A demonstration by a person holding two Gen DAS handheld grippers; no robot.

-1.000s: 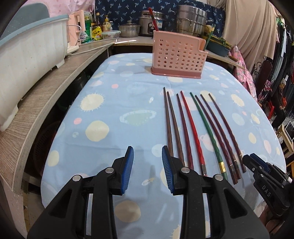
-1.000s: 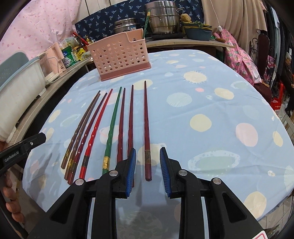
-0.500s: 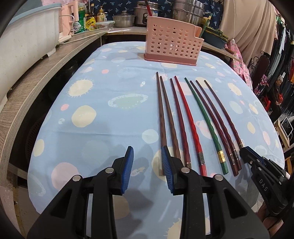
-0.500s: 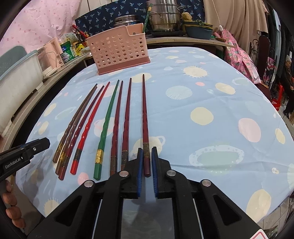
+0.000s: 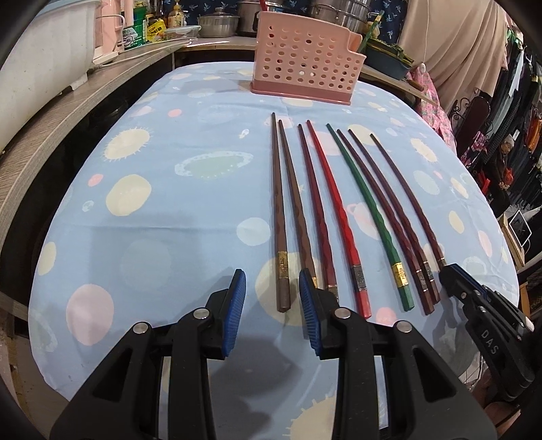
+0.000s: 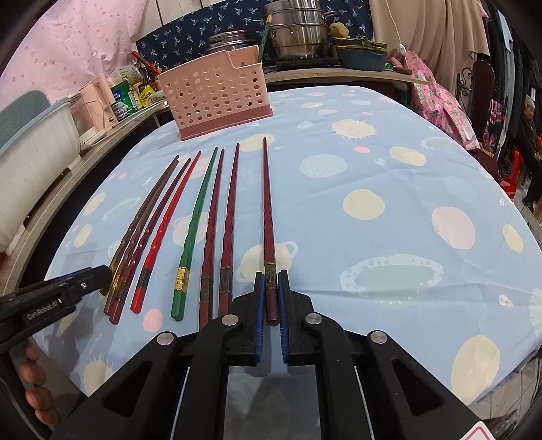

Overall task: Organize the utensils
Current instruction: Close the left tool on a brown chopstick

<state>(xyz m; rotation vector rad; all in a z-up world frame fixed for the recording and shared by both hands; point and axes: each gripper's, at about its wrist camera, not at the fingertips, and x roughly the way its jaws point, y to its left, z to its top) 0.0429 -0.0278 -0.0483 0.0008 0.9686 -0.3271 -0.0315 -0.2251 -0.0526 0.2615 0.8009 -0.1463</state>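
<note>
Several long chopsticks lie side by side on the blue dotted tablecloth, thick ends towards me. My right gripper is shut on the thick end of the rightmost dark red chopstick. My left gripper is open, its jaws either side of the thick end of the leftmost brown chopstick. A red chopstick and a green chopstick lie in the middle of the row. A pink perforated utensil holder stands upright at the table's far end; it also shows in the right wrist view.
A wooden counter runs along the left with a white tub, bottles and pots. Steel pots stand behind the holder. The right gripper's tip shows at the left wrist view's right edge.
The right gripper closed on the rightmost dark red chopstick. The left gripper drew back towards the table's near edge and now straddles the leftmost brown chopstick's end.
</note>
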